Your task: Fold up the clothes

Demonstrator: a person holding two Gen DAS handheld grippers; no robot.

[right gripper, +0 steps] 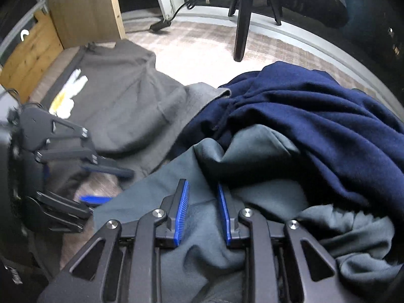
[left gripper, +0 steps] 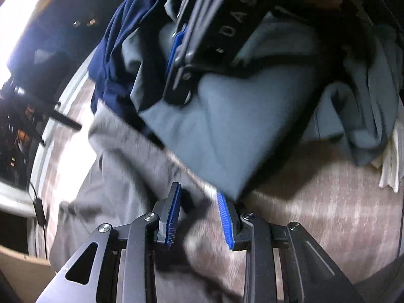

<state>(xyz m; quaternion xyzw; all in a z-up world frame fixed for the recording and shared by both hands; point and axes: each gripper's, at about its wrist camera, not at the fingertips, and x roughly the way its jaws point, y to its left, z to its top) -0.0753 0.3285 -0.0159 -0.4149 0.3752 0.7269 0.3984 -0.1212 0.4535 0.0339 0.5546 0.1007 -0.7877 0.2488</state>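
Observation:
A slate-grey garment (left gripper: 227,131) lies bunched on the carpet, with a navy garment (left gripper: 113,58) behind it and a brown-grey garment (left gripper: 121,176) beside it. My left gripper (left gripper: 199,192) is open, low over the edge where the slate-grey and brown-grey cloth meet. My right gripper (right gripper: 203,188) is open, its fingers resting over the slate-grey garment (right gripper: 202,227). The navy garment (right gripper: 315,116) lies to its right. The brown-grey garment (right gripper: 121,101) with a white and yellow flower print lies at left. The left gripper (right gripper: 106,184) shows there too, and the right gripper shows in the left wrist view (left gripper: 176,58).
A wooden cabinet (right gripper: 80,7) and a wooden box (right gripper: 27,58) stand at the back left. A black chair leg (right gripper: 242,17) and a cable with a plug (right gripper: 161,24) are on the carpet (right gripper: 202,50). White cloth (left gripper: 391,166) lies at the right.

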